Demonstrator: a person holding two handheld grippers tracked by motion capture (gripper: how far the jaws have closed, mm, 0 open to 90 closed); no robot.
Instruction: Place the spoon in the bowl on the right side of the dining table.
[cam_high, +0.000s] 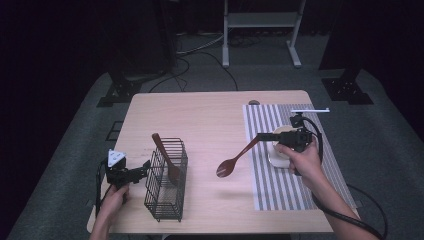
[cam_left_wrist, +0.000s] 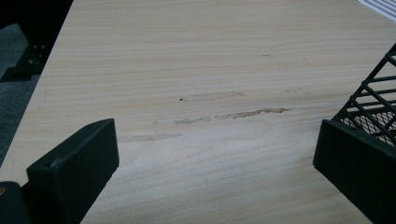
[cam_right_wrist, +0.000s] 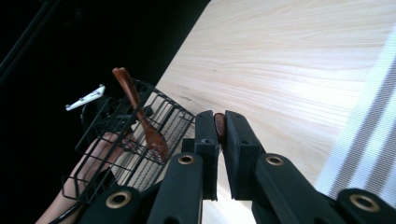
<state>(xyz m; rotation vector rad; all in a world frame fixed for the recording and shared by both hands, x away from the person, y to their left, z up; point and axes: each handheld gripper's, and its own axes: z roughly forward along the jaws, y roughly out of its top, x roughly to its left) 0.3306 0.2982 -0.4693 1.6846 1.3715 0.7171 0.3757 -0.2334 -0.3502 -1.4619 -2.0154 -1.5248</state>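
On a pale wooden table, the right gripper clamps the handle end of a dark red-brown wooden spoon, whose bowl hangs low over the bare wood, left of a grey striped placemat. A white dish sits on the mat under the hand. The left gripper rests against a black wire basket holding another wooden spoon upright and leaning.

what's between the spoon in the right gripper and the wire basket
Nothing visible. Bare table lies between the wooden spoon held by the right gripper and the wire basket. A wooden utensil already leans inside the basket.
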